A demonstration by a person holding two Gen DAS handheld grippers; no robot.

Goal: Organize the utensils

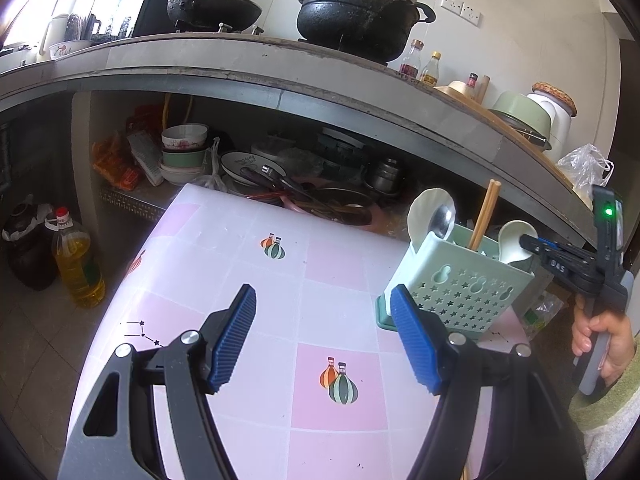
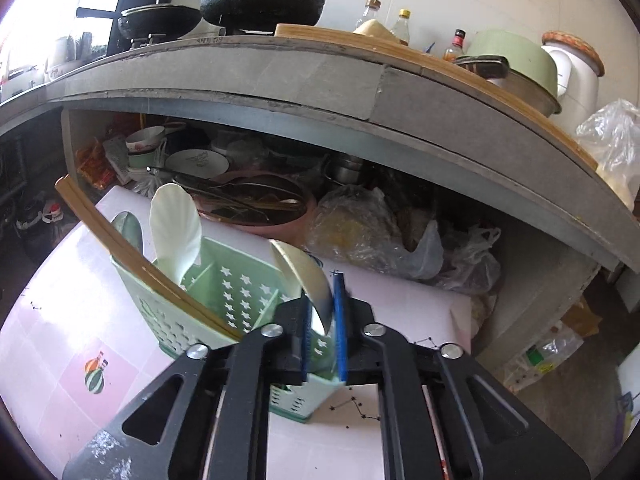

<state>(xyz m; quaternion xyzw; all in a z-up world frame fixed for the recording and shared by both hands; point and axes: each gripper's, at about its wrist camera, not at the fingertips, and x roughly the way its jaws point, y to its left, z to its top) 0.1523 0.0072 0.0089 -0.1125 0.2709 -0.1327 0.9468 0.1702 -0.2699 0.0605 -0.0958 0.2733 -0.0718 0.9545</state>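
A pale green utensil caddy [image 1: 460, 292] [image 2: 224, 292] with star-shaped holes stands on the pink-and-white tablecloth [image 1: 256, 280]. It holds wooden chopsticks [image 1: 484, 216] [image 2: 120, 240], a white spoon [image 1: 430, 208] [image 2: 176, 228] and a metal spoon [image 1: 444, 220] [image 2: 128, 228]. My right gripper [image 2: 323, 296] [image 1: 528, 242] is shut on a second white spoon [image 2: 300, 272] [image 1: 514, 240], which stands in the caddy's near compartment. My left gripper [image 1: 324, 294] hangs open over the cloth, left of the caddy, with nothing between its fingers.
A concrete counter [image 1: 280, 64] overhangs the table's far edge and carries a black pot [image 1: 352, 12], a wok and bottles. Bowls and plates [image 1: 184, 148] crowd the shelf beneath. An oil bottle [image 1: 78, 264] stands on the floor at left. Plastic bags [image 2: 372, 228] lie behind the caddy.
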